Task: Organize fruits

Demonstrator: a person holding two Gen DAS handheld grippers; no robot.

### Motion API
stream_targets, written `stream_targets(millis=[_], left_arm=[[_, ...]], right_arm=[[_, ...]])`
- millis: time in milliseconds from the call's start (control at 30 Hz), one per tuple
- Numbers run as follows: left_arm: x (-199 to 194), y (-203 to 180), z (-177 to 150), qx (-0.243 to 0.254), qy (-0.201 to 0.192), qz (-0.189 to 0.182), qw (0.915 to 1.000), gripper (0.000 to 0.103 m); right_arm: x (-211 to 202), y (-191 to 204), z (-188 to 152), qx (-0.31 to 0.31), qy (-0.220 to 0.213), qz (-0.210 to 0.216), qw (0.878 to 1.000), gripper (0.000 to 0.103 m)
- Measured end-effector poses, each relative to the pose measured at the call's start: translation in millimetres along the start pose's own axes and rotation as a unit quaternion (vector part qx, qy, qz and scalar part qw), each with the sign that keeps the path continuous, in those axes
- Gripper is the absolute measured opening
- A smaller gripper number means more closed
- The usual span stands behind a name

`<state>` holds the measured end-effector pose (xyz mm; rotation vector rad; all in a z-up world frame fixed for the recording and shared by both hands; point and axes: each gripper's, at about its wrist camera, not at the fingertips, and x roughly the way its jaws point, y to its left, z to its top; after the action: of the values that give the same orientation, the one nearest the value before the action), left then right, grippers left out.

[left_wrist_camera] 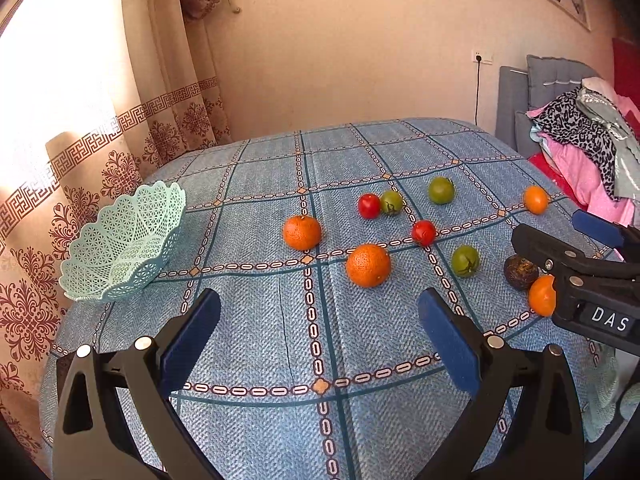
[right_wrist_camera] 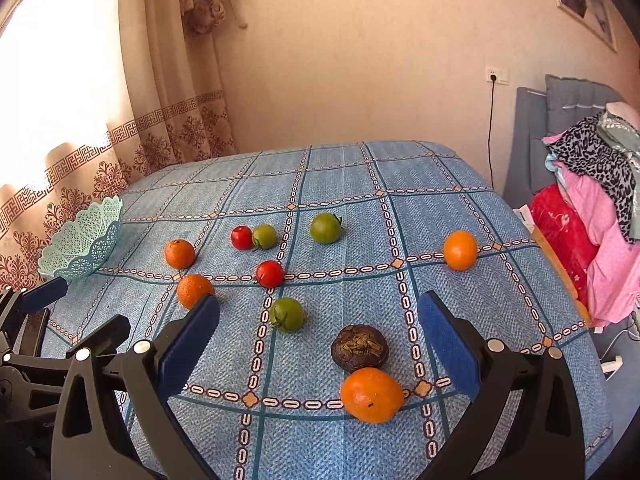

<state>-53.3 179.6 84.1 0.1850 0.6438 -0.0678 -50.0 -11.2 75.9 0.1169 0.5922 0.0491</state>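
Fruits lie scattered on the blue checked tablecloth (left_wrist_camera: 248,320): several oranges, one (left_wrist_camera: 368,265) close ahead of my left gripper, red tomatoes (left_wrist_camera: 423,232), green tomatoes (left_wrist_camera: 465,261) and a dark brown wrinkled fruit (right_wrist_camera: 359,347). A mint lattice basket (left_wrist_camera: 124,240) stands with nothing in it at the table's left edge. My left gripper (left_wrist_camera: 320,320) hangs open over bare cloth. My right gripper (right_wrist_camera: 320,322) is open too, with an orange (right_wrist_camera: 372,394) and the dark fruit lying between and just ahead of its fingers. In the left wrist view the right gripper (left_wrist_camera: 568,240) partly hides that orange (left_wrist_camera: 542,295).
A patterned curtain (left_wrist_camera: 80,184) hangs behind the basket at the left. To the right of the table a grey seat holds a pile of clothes (right_wrist_camera: 592,208). One orange (right_wrist_camera: 460,250) sits near the table's right edge. A wall socket with a cable (right_wrist_camera: 497,76) is at the back.
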Motion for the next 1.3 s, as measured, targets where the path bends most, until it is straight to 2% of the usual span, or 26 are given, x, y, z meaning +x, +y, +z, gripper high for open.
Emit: stream_targets(millis=[233, 800, 1300], left_arm=[[-6.9, 3.1, 7.2, -0.001, -0.007, -0.003, 1.0, 0.1], [9.3, -3.8, 8.3, -0.001, 0.0, -0.024, 0.9997, 0.1], [21.1, -0.6, 14.4, -0.014, -0.001, -0.027, 0.9995, 0.1]], right_arm=[[-10.7, -2.3, 5.0, 0.002, -0.018, -0.002, 1.0, 0.098], [0.4, -10.8, -0.3, 0.007, -0.004, -0.018, 1.0, 0.098], [11.0, -14.9, -4.8, 0.003, 0.009, -0.02, 1.0, 0.098]])
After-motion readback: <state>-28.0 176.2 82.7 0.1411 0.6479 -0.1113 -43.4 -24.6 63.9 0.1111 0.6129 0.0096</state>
